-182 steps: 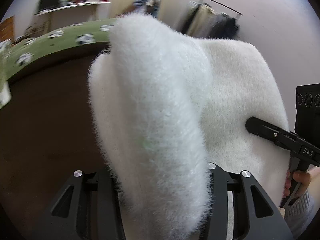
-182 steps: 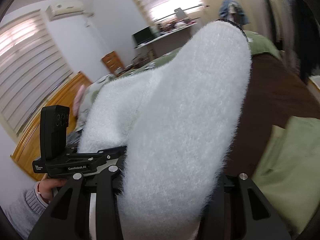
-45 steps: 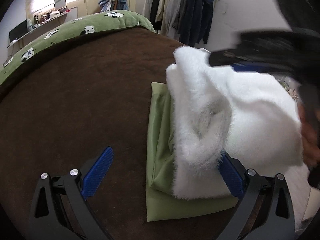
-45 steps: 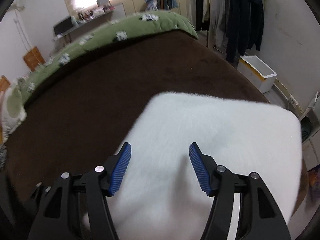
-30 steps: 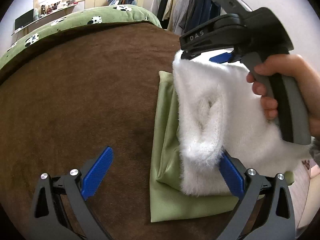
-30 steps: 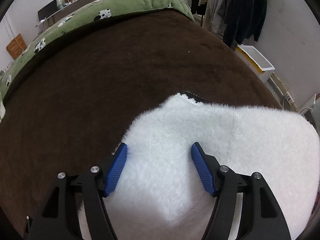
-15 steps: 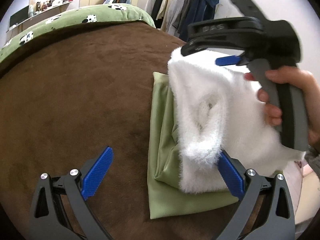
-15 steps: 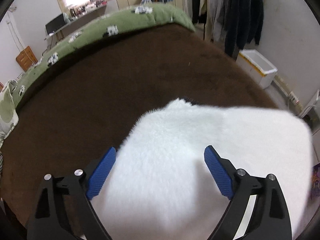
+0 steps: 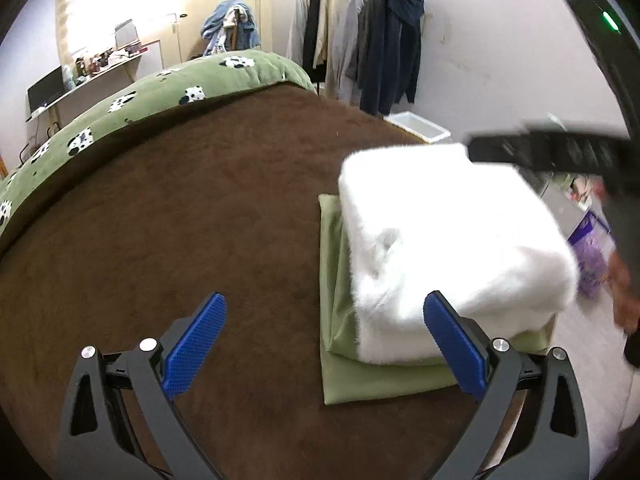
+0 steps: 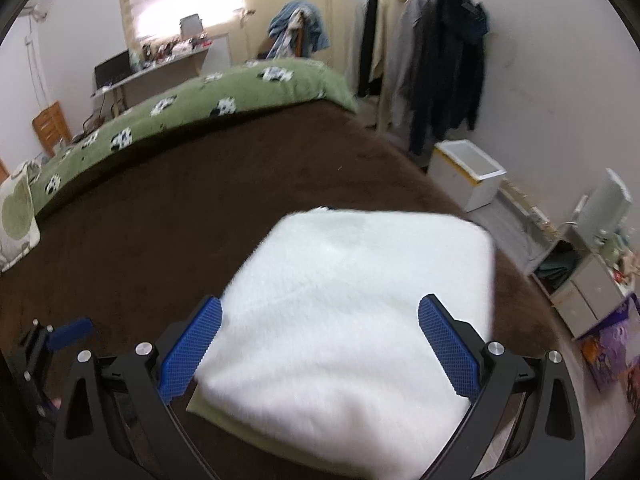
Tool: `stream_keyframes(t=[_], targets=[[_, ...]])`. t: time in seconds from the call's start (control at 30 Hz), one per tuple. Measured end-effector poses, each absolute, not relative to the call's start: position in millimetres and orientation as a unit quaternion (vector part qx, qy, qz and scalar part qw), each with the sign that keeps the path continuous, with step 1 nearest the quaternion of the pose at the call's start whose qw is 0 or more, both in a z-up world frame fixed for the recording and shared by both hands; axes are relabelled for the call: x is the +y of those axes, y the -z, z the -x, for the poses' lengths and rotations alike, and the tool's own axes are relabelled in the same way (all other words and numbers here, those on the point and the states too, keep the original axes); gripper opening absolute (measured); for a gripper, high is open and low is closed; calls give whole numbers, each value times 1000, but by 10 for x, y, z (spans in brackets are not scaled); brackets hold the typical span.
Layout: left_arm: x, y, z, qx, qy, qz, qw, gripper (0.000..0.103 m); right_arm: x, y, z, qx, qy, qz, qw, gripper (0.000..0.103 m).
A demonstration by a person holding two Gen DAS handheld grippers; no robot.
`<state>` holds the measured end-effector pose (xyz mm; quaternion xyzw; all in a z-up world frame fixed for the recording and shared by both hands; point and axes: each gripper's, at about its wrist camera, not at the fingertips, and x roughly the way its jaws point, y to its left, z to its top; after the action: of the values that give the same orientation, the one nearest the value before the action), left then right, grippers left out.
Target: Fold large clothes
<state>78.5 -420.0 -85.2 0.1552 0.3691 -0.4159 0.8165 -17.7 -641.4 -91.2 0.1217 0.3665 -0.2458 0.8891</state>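
Note:
A folded white fluffy garment (image 9: 448, 240) lies on top of a folded green garment (image 9: 360, 376) near the right edge of the brown bed cover (image 9: 180, 220). My left gripper (image 9: 324, 344) is open and empty, just in front of the pile's left corner. My right gripper (image 10: 320, 348) is open and empty, held above the white garment (image 10: 352, 300); a strip of the green garment (image 10: 240, 428) shows beneath it. The right tool's dark body (image 9: 560, 152) is blurred at the right of the left wrist view.
A green panda-print duvet (image 9: 140, 104) runs along the bed's far side. A clothes rack with hanging jackets (image 10: 432, 64) stands by the wall. A white box (image 10: 468, 176) and low shelves (image 10: 584, 276) sit on the floor to the right of the bed.
Both grippers have drawn back and up from the white garment. The right gripper's jaws have opened wider. The white garment has settled flat on the green one.

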Motion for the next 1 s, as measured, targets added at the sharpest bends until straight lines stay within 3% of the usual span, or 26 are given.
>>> stream_keyframes(t=[0.47,1.0], targets=[[-3517,351,-138,336,427,-143,827,97,-5512,678,1831,297,305,-124,896,97],[-2932,533,455,325,436,-165,823,97,-4705,954,2513,282,311,-107,901,97]])
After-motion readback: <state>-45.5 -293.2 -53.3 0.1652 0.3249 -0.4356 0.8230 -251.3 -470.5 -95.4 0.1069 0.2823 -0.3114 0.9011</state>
